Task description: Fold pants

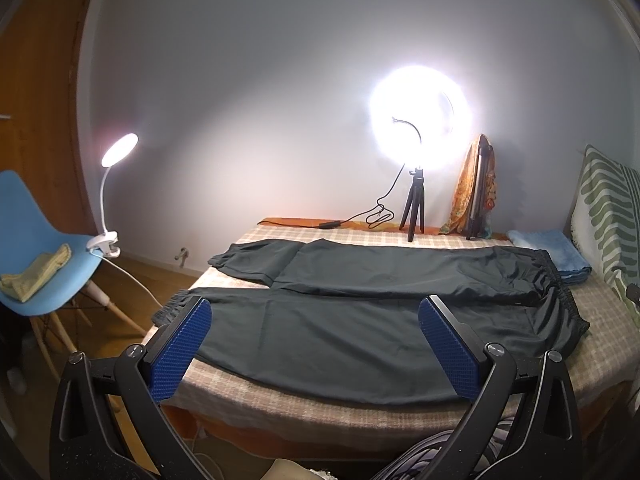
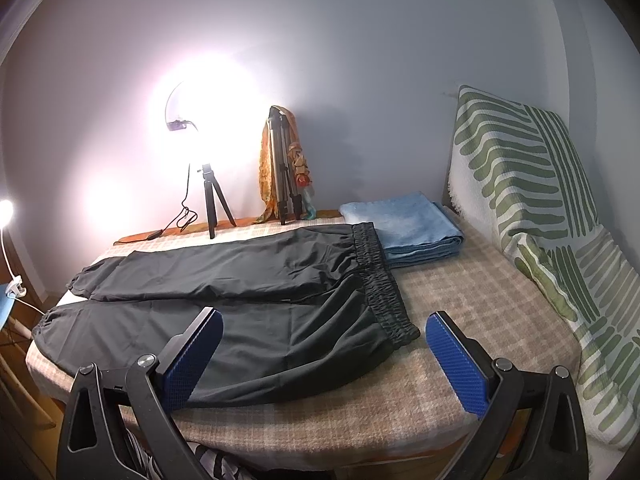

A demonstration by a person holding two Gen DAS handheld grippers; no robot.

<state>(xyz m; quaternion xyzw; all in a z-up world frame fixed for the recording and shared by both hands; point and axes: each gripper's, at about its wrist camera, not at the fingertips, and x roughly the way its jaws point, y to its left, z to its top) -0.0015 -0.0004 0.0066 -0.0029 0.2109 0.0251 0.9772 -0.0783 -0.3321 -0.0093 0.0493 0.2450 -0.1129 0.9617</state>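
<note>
While the black pants [image 1: 360, 320] lie spread flat across the checkered bed [image 2: 480, 292], waistband [image 2: 384, 288] to the right, both the left claw [image 1: 316, 344] and right claw [image 2: 324, 360] hover wide open, empty, above the near edge.

- The bed [image 2: 460, 280], wearing a checked cover, is carrying everything.
- Black pants [image 2: 240, 280] are lying flat at centre.
- A folded blue towel [image 2: 404, 220] is sitting at one o'clock, touching their waistband.
- A ring light tripod [image 2: 214, 204] is standing at eleven o'clock.
</note>
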